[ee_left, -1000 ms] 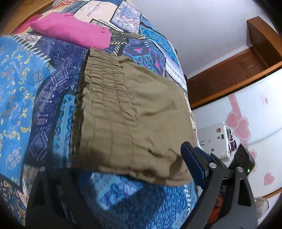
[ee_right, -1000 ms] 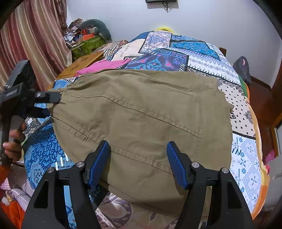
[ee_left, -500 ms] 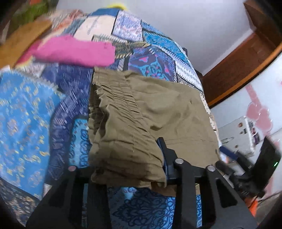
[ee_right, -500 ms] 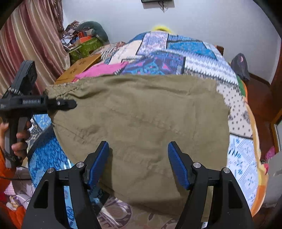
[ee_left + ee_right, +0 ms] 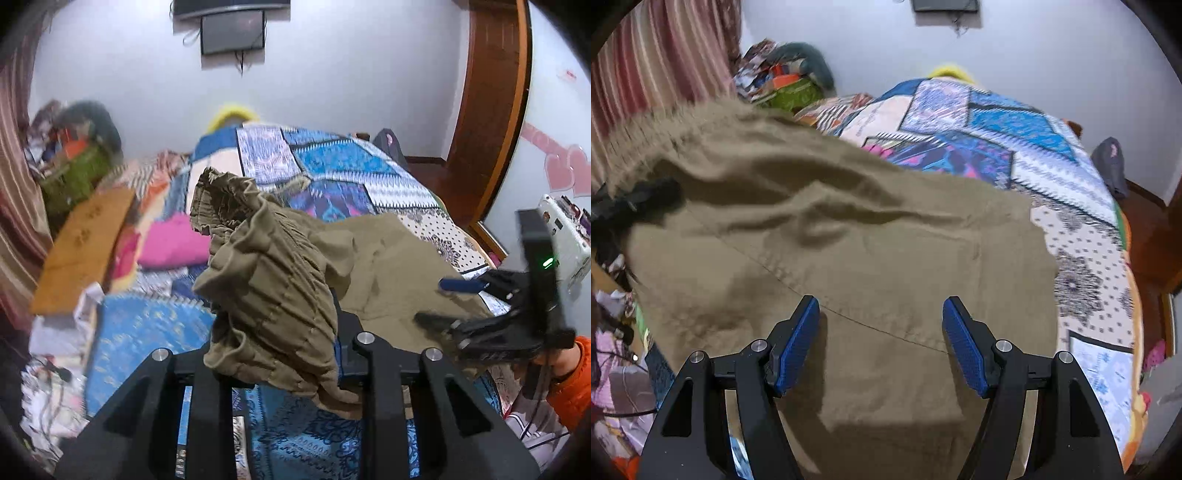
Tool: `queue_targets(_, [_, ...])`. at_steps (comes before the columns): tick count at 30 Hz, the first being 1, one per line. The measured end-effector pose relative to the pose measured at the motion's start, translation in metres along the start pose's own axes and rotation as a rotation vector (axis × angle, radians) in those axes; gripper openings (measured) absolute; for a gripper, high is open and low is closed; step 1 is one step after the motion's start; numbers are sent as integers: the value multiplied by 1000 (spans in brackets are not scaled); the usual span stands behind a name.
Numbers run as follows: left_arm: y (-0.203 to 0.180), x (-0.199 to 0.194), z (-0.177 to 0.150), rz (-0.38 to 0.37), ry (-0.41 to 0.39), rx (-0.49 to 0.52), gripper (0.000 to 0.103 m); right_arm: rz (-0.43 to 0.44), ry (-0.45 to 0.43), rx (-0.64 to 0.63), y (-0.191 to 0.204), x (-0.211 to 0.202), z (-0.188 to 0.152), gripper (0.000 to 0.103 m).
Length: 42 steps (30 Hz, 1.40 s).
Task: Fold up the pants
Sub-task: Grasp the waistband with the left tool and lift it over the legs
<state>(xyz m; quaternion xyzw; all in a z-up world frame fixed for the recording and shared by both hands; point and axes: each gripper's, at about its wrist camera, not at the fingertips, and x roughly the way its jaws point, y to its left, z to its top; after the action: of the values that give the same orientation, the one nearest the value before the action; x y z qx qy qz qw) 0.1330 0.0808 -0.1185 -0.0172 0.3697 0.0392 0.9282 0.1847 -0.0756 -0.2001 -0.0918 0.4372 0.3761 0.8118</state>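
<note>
- While the left gripper (image 5: 280, 343) clamps the gathered waistband (image 5: 266, 280), that end of the olive pants (image 5: 849, 266) is bunched and raised off the patchwork bedspread (image 5: 1082, 258).
- Right gripper (image 5: 881, 343): jaws spread wide, blue pads (image 5: 798, 343) over the cloth, gripping nothing.
- Pants body lies on the bed, 12 o'clock of the right gripper.
- Pink garment (image 5: 170, 240) at 10 o'clock in left view.

Bunched olive pants (image 5: 273, 295) hide the left gripper's (image 5: 280, 354) fingertips, their far waistband (image 5: 668, 133) smears with blur, and the picture's edge crops the right gripper's (image 5: 881, 343) handles.
</note>
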Motion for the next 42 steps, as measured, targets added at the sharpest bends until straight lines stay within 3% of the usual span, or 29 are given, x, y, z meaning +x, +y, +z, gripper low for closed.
queue_targets(3, [-8,-6,2,11,-18,27,28,64,40,-19,9,11,-2,66])
queue_targets(11, [-40,-9,15,-8,-55,130,28,52,-18,-1,4,-18,-14,66])
queue_targets(17, [-64,-7,24,-52,-64,169,28,-55,-76,51,-25,-61,-35,66])
queue_targets(24, [-99,1,26,-104,-57,217,27,-117,-26,141,-59,-64,-71,66])
queue_targets(29, [-122,12,28,-175,-22,222,26,-65,-22,242,-71,-52,-87,66])
queue_targets(42, [-180,60,-4,-246,156,306,27,-96,-58,240,-74,-71,-93,66])
